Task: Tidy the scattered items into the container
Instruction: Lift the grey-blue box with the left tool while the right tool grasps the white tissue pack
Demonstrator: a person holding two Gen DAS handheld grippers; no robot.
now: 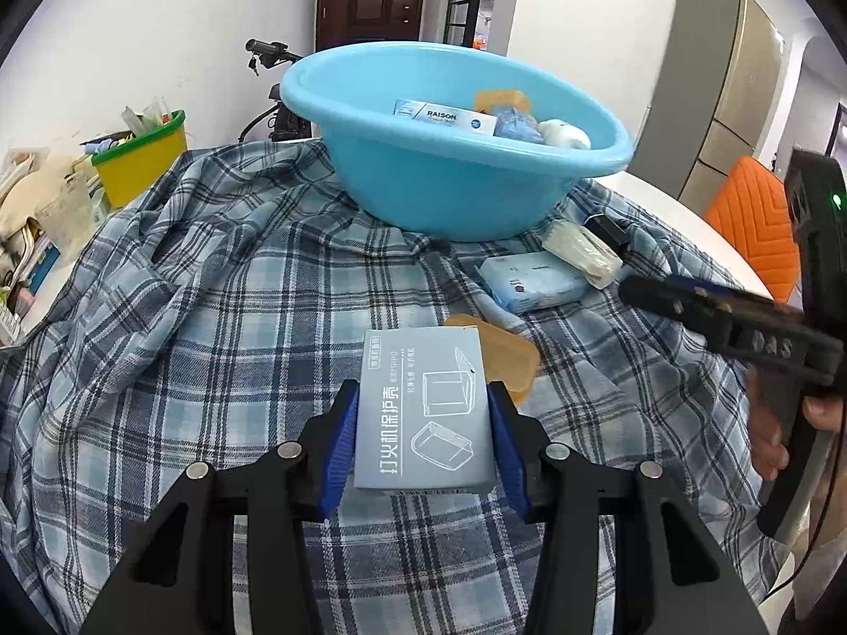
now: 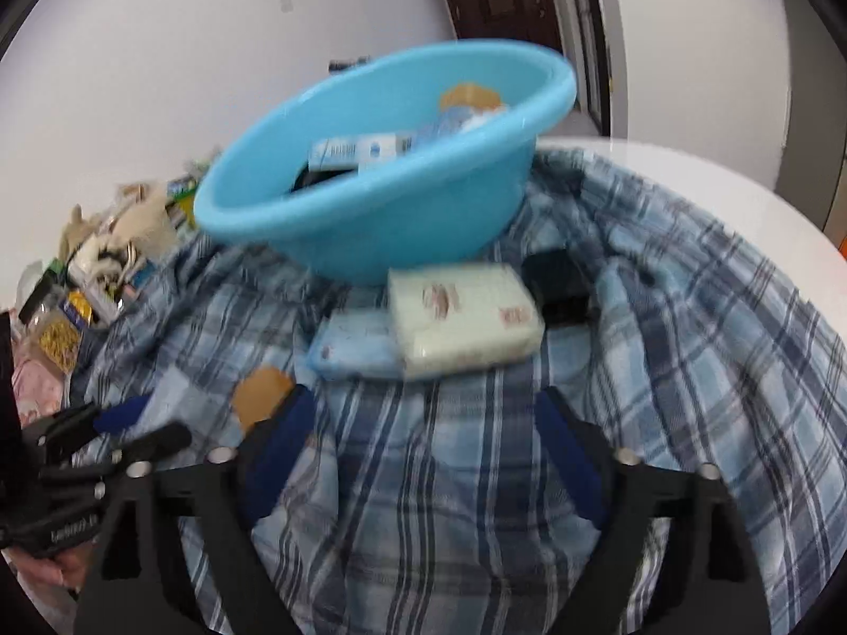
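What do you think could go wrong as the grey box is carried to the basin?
The left tool clamps only the grey box at its near end, so it might pivot or slip. The blue basin sits tilted on the rumpled plaid cloth; a nudge could tip it. The right tool, open, hovers nearby and might collide.

A: Where's the basin (image 1: 455, 180)?
B: Twelve o'clock, on the cloth (image 1: 212, 317) over the tabletop (image 2: 741, 196).
A: The packs?
B: Two packs (image 2: 466, 317) (image 2: 354, 349) touching, just before the basin. Bin (image 1: 143, 164) at ten o'clock.
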